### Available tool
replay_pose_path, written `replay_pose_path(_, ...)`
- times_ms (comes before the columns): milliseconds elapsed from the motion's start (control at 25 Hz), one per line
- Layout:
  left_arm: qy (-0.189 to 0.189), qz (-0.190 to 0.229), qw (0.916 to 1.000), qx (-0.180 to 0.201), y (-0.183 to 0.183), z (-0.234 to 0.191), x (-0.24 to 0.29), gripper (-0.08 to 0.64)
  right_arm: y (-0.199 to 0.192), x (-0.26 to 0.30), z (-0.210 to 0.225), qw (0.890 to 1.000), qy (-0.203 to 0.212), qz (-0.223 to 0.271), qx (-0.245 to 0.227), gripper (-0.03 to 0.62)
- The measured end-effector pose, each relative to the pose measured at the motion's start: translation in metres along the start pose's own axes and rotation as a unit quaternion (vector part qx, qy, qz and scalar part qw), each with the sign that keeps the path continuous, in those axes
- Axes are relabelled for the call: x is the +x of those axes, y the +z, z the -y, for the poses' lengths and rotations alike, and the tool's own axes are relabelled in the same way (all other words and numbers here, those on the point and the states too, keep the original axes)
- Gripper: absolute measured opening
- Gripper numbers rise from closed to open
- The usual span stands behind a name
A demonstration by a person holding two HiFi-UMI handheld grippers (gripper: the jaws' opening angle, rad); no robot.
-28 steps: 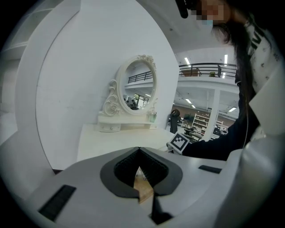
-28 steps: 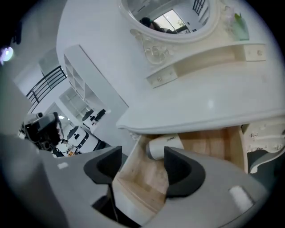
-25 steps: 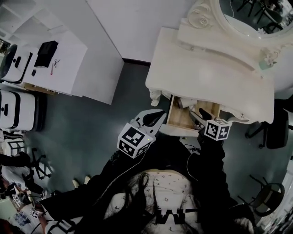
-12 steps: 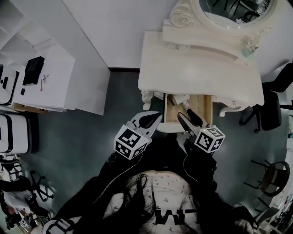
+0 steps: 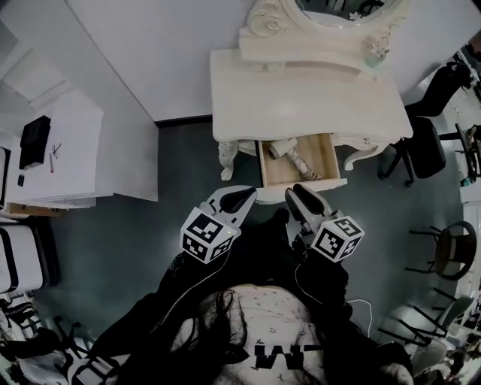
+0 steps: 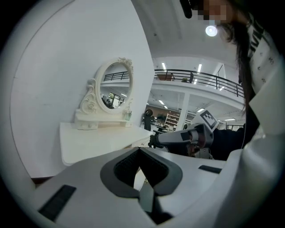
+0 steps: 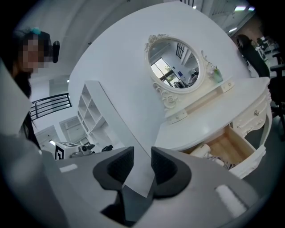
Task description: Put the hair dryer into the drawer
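Change, left gripper [image 5: 252, 193]: stays off the front left corner of the drawer [image 5: 322, 149]; jaws together, nothing held.
Change, right gripper [image 5: 300, 190]: has drawn back from over the drawer interior to its front edge. Its jaws have just been closing to a narrow gap, with nothing between them.
Location, hair dryer [image 5: 282, 148]: the white body lies inside the open drawer, in the 11 o'clock part of its floor. The cord [image 5: 308, 167] trails toward 5 o'clock. The item sits at 12 o'clock from the right gripper, apart from both grippers.
Task meaning: placement appears complete, since the item rests in the drawer and neither gripper touches it. The drawer stands open, and the task sentence does not call for closing it.
Count, grippers: two.
Count, hair dryer: one.
Count, drawer: one, open.
Count, dressing table [image 5: 301, 98]: one, at 12 o'clock from the person.
Count, mirror [image 5: 338, 7]: one, on the table's far edge.
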State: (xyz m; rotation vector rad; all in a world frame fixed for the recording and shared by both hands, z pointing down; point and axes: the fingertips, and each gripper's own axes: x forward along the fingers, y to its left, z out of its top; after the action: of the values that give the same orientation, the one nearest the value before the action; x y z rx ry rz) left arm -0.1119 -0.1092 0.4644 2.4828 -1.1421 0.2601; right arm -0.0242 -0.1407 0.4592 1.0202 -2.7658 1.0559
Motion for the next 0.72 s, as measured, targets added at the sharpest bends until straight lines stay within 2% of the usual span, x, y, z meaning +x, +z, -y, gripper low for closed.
replay_pose_path(160, -0.024, 0.004, 0.9997, 0.010, 0.000, 0.016, 0.000, -0.014, -0.013, -0.013, -0.010, 0.999, -0.014, -0.010, -0.028, 0.109)
replay_pose_path(360, -0.034, 0.011, 0.9991, 0.021, 0.002, 0.037, -0.001, -0.014, -0.014, -0.034, -0.014, 0.999, -0.016, -0.003, -0.042, 0.081)
replay_pose_path(520, -0.028, 0.016, 0.9991, 0.026, 0.006, 0.054, 0.003, -0.014, -0.006, -0.057, -0.006, 0.999, -0.016, 0.006, -0.041, 0.078)
replay_pose_path(720, -0.014, 0.022, 0.9996, 0.013, 0.002, 0.083, 0.013, -0.014, -0.008, -0.088, -0.002, 0.999, 0.001, 0.001, -0.042, 0.071)
